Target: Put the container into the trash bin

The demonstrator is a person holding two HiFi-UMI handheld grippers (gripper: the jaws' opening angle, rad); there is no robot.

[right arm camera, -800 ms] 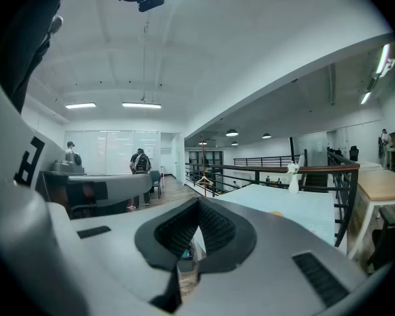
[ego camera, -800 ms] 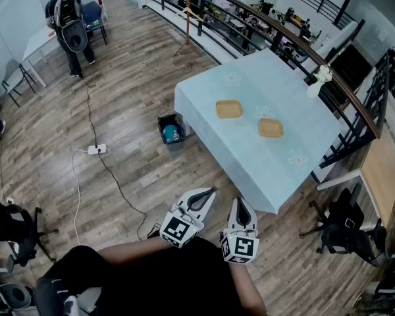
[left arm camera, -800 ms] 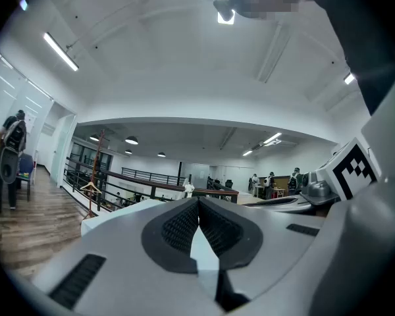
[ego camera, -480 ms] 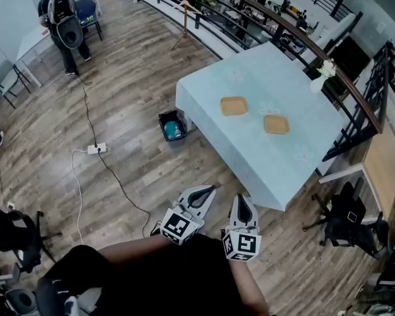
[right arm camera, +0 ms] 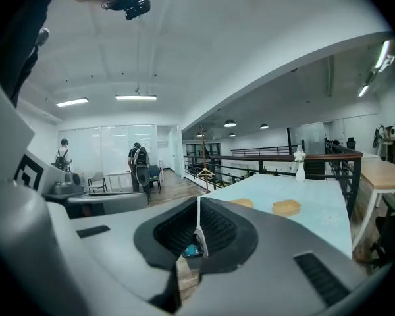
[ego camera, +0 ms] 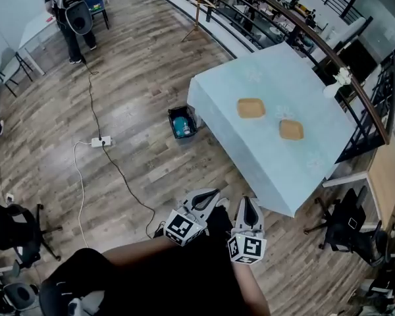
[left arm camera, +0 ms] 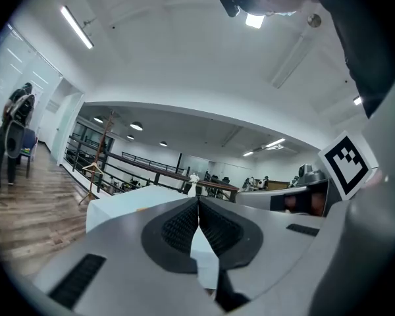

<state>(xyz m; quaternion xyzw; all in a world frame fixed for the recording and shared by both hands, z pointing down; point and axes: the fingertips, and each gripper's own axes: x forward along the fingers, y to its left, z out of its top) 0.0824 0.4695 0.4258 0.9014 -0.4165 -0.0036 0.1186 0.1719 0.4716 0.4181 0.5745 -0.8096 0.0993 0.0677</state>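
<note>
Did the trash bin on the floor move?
No. The trash bin sits by the same corner of the table; only the view shifted.

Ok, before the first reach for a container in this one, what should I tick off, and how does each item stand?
1. Left gripper empty: ok. Its jaws are shut with nothing between them.
2. Right gripper empty: ok. It is shut too, so a gripper must open before any grasp.
3. Containers present: ok. A tan container and a second container lie apart on the table.
4. Trash bin ready: ok. It stands on the floor beside the table, top open, with something blue inside.
5. Container within reach: not ok. Both grippers are short of the table's near corner.
6. Which container is meant: cannot tell.
</note>
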